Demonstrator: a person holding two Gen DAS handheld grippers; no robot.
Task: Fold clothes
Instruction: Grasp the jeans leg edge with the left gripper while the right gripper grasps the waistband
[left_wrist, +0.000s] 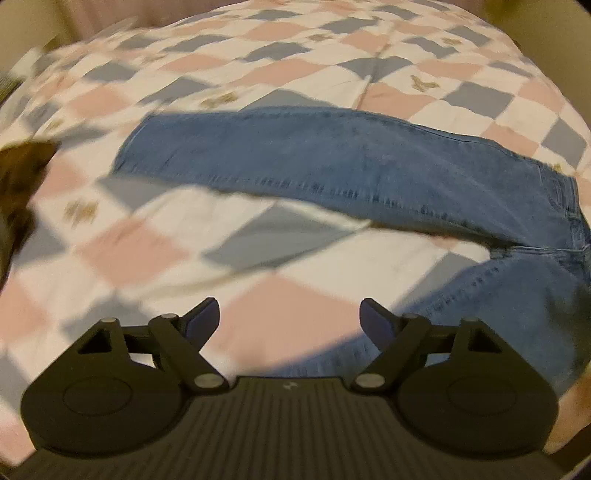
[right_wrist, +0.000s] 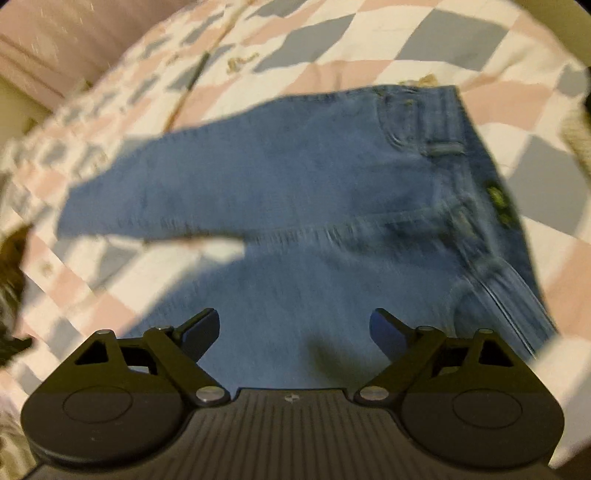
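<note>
Left claw (left_wrist: 290, 319): fingers spread wide, nothing between them, held above the quilt (left_wrist: 258, 62), over a pink square. Its right finger (left_wrist: 376, 321) sits over the edge of the nearer jeans leg.

At the far left edge of the left wrist view, a dark brown object (left_wrist: 20, 177), blurred; cannot tell what it is.

Jeans (left_wrist: 332, 158): blue denim, lying flat on the checked pink, grey and white quilt that covers the bed. One leg runs left to right across the middle of the left wrist view, hem at the left, waist at the right edge. The second leg angles down toward the lower right, apart from the first, with quilt showing in the gap between them.

Right claw (right_wrist: 294, 326): fingers spread wide, holding nothing, held over the jeans (right_wrist: 295, 177) near the point where the legs meet. Waistband (right_wrist: 476, 162) lies to the right, with a belt loop and a small dark label. Image blurred.
</note>
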